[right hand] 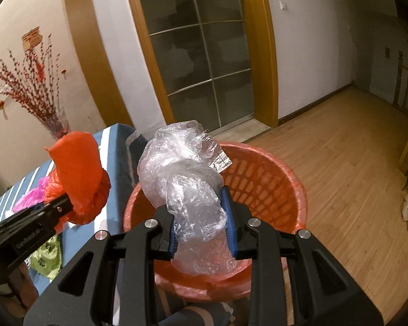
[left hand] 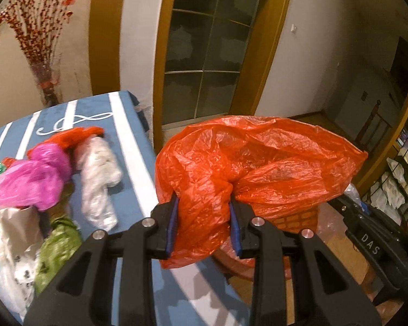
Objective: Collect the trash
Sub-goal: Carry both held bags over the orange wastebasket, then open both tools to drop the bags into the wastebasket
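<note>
My left gripper [left hand: 204, 217] is shut on an orange plastic bag [left hand: 258, 163] and holds it in the air past the table's right edge. It also shows in the right wrist view [right hand: 76, 174] at the left. My right gripper [right hand: 201, 217] is shut on a clear crumpled plastic bag [right hand: 182, 168], held above the orange mesh trash basket [right hand: 258, 179] on the floor. A slice of that basket [left hand: 296, 217] shows under the orange bag in the left wrist view. On the table lie a pink bag [left hand: 32, 179], a white bag [left hand: 98, 179] and a green bag [left hand: 57, 247].
The blue striped tablecloth [left hand: 127, 135] covers the table left of the basket. A glass sliding door [right hand: 198, 54] stands behind. Wooden floor [right hand: 340, 163] lies to the right. A vase of red branches [right hand: 32, 87] stands by the wall. Shelves with clutter [left hand: 399, 179] are at far right.
</note>
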`<state>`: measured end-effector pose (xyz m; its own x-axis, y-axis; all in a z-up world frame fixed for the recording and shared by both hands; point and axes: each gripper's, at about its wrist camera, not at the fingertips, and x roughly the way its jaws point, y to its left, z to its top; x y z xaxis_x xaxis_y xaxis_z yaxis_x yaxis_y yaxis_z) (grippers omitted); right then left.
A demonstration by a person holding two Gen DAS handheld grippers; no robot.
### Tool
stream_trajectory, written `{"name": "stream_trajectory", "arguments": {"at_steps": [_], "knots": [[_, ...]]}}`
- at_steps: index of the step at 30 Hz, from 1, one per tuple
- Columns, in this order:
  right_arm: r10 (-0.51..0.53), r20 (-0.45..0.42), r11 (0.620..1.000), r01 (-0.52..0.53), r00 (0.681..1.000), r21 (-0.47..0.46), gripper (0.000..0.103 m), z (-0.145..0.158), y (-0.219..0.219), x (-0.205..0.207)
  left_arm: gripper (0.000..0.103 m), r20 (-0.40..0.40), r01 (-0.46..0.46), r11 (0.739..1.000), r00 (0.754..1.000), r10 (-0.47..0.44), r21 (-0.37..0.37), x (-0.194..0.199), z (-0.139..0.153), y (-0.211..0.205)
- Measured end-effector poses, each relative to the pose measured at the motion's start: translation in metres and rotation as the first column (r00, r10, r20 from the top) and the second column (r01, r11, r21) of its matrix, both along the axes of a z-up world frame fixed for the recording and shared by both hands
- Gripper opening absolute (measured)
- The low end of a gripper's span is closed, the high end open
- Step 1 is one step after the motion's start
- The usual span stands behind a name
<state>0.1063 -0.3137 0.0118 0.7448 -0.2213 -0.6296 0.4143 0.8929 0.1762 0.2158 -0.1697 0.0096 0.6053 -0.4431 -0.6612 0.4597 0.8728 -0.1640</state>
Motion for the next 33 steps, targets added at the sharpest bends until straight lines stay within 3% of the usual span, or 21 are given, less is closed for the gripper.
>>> {"name": "stream_trajectory", "arguments": {"at_steps": [11,16,20,27,33], "knots": [[-0.044,-0.005,0.998,0.044,0.999,0.033,0.027,-0.009,-0.031,0.008,0.032,-0.043,0.046,0.999,0.998,-0.045,0.01,0.016,-0.019,-0.038],[-0.049,-0.027,0.997,0.05,0.998,0.051,0.029,-0.018,-0.04,0.012,0.039,-0.071,0.059,0.998,0.996,-0.057,0.029,0.025,-0.03,-0.05],[-0.055,-0.037,0.997,0.057,0.998,0.059,0.04,-0.022,-0.043,0.013,0.05,-0.082,0.057,0.997,0.995,-0.053,0.043,0.027,-0.037,-0.052],[-0.053,-0.042,0.997,0.056,0.998,0.051,0.053,-0.023,-0.042,0.009,0.058,-0.09,0.045,0.997,0.995,-0.039,0.067,0.028,-0.044,-0.049],[-0.056,-0.034,0.998,0.058,0.998,0.035,0.065,-0.018,-0.036,0.004,0.071,-0.051,0.008,0.996,0.999,-0.004,0.088,0.017,-0.035,-0.03]]}}
